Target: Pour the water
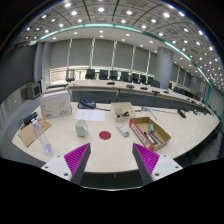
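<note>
Your claw (112, 160) hangs open and empty above the bench (180, 138); the clear cup (81, 128) stands just left of the red disc (105, 135), beyond its fingers.

**Colours on my feed**

I see a pale cream counter (110, 150) with a dark red disc (105, 135) lying on it. The pads on my fingers (77, 157) are bright magenta, set on black bodies. A white box (55, 104) stands to one side, a tan cardboard box (150, 130) with orange inside to the other. A small cup (81, 128) is whitish. Beyond, black chairs (105, 74); a teal strip (110, 29) rims the white ceiling.
</note>
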`<state>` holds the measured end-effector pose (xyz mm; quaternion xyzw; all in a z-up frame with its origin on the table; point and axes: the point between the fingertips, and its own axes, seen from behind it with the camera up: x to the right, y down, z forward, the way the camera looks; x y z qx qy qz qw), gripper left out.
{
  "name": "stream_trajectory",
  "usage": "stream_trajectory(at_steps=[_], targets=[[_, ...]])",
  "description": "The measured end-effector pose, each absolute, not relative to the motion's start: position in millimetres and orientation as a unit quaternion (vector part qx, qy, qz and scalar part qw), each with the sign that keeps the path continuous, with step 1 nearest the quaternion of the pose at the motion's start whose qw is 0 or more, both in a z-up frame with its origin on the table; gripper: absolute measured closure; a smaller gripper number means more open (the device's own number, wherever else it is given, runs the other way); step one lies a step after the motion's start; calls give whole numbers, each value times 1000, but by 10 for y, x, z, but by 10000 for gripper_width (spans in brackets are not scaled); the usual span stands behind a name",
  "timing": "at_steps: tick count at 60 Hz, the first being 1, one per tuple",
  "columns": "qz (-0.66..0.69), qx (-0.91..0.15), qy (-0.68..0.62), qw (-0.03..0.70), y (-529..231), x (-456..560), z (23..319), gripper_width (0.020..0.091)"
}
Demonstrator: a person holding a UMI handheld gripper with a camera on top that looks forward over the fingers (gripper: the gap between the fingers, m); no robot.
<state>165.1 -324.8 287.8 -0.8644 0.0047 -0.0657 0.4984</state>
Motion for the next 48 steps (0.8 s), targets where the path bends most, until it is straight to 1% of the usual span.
stream_trajectory(at_steps=[6,20,36,48], targets=[[-63,-867,-6,495,-3253,1514,2824,241],[-50,-869,-21,492,-3194,591,2478,242],[-1,-871,-22,491,-3163,-846,1948,242],[19,-862,-41,505,-2751,-1715,1511,243]])
